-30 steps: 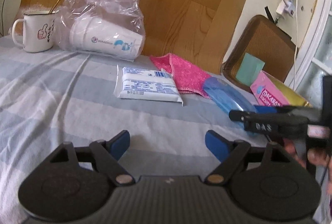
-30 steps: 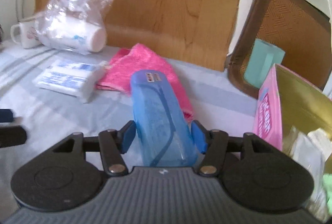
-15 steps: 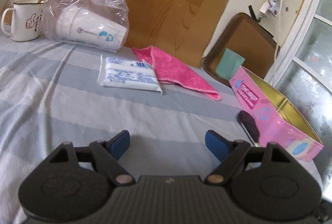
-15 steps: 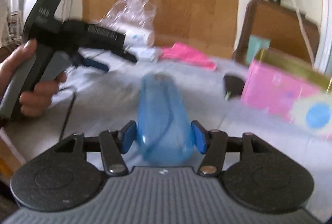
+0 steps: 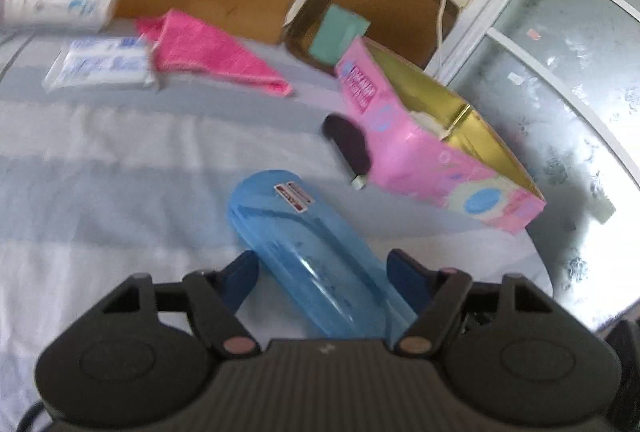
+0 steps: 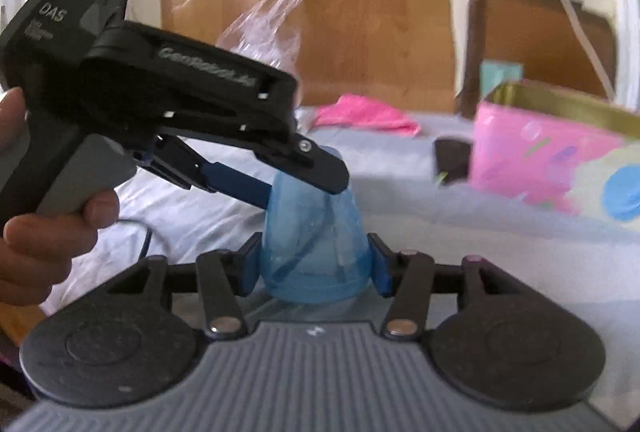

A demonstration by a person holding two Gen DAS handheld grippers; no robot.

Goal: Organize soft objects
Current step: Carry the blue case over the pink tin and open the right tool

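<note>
Our right gripper (image 6: pixel 314 266) is clamped on the blue case (image 6: pixel 314 244), held above the striped sheet (image 5: pixel 100 171) beside the pink box (image 5: pixel 432 159); our left gripper (image 5: pixel 322 278) straddles the case, jaws spread, not squeezing

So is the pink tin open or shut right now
Open. The pink tin has no lid on it: its gold inner walls show from above, with something pale inside, too blurred to name.

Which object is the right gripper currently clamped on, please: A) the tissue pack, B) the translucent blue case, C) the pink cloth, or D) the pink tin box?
B: in the right wrist view the right gripper has both blue pads pressed against the translucent blue case.
</note>
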